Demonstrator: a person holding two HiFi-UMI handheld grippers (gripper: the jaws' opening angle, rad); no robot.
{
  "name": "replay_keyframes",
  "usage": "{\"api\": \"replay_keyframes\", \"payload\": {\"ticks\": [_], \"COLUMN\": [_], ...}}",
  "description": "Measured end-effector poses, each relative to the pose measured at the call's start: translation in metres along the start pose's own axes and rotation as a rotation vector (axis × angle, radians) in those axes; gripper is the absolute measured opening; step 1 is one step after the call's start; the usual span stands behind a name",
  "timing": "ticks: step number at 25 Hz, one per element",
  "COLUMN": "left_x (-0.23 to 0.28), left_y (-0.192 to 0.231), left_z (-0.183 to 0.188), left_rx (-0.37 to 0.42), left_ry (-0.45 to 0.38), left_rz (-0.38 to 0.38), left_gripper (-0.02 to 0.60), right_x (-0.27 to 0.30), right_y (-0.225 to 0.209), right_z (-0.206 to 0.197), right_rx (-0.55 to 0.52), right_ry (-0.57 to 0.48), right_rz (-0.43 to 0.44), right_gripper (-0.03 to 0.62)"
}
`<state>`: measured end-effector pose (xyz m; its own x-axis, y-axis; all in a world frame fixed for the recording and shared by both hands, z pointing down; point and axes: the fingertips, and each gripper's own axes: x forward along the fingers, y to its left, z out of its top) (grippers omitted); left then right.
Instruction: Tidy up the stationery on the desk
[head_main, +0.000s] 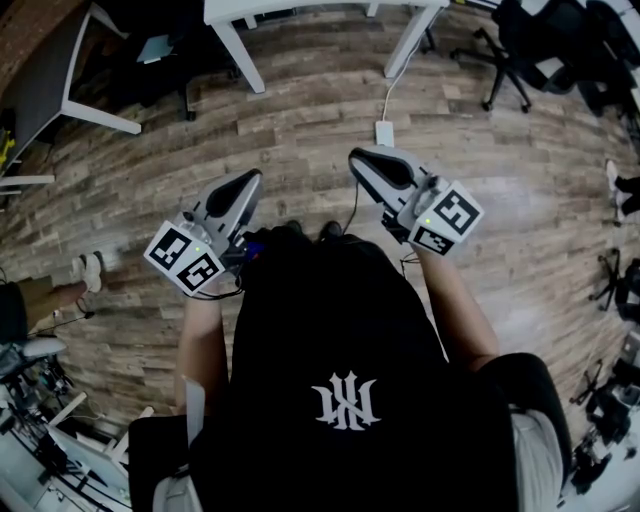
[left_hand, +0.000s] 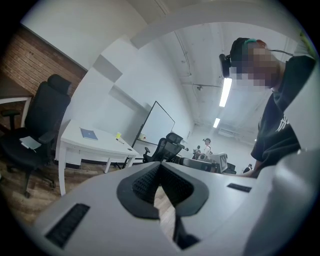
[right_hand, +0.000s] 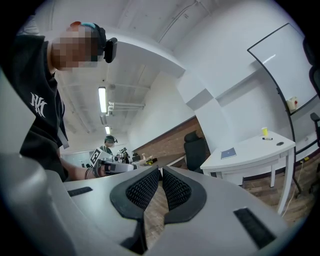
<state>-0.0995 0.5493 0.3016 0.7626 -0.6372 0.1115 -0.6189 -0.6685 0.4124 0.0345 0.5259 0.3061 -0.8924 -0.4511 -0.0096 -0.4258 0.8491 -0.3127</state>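
You hold both grippers out in front of your body over the wooden floor, well apart from each other, and neither one is at the desk. Your left gripper has its jaws brought together: in the left gripper view the dark ribbed pads meet at their tips and only floor shows through the narrow slit lower down, so nothing is clamped. Your right gripper is the same, with its pads touching at the tips and nothing held between them. The stationery lies on a white desk across the room, well away from both grippers. A blue notebook lies flat on the desk top. A small yellow item stands near the far end of the desk, too small to identify, and a dark pen lies just beside it. A whiteboard leans at the wall behind the desk, and a black office chair stands by the brick wall at its other end. In the head view a white adapter lies on the floor ahead of your right gripper, with its cable running up toward the white table legs at the top of the view.
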Motion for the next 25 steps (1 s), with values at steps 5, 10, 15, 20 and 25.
{"api": "replay_keyframes", "payload": {"ticks": [5, 10, 15, 20, 25], "left_x": [-0.002, -0.006, -0.008, -0.008, 0.0], "left_y": [0.0, 0.004, 0.004, 0.009, 0.019], "left_z": [0.0, 0.007, 0.009, 0.014, 0.017], "left_rx": [0.004, 0.017, 0.028, 0.027, 0.02], "left_ry": [0.009, 0.005, 0.015, 0.023, 0.022], "left_rz": [0.007, 0.03, 0.049, 0.061, 0.055], "left_gripper": [0.002, 0.002, 0.002, 0.002, 0.002], "right_x": [-0.003, -0.006, -0.009, -0.009, -0.006], "right_y": [-0.007, -0.024, -0.037, -0.051, -0.068], "right_z": [0.0, -0.002, -0.002, -0.004, -0.005], "right_rx": [0.019, 0.041, 0.075, 0.097, 0.11], "right_ry": [-0.014, -0.022, -0.037, -0.035, -0.029], "right_rz": [-0.021, -0.088, -0.12, -0.145, -0.181], "right_gripper": [0.049, 0.049, 0.049, 0.049, 0.049]}}
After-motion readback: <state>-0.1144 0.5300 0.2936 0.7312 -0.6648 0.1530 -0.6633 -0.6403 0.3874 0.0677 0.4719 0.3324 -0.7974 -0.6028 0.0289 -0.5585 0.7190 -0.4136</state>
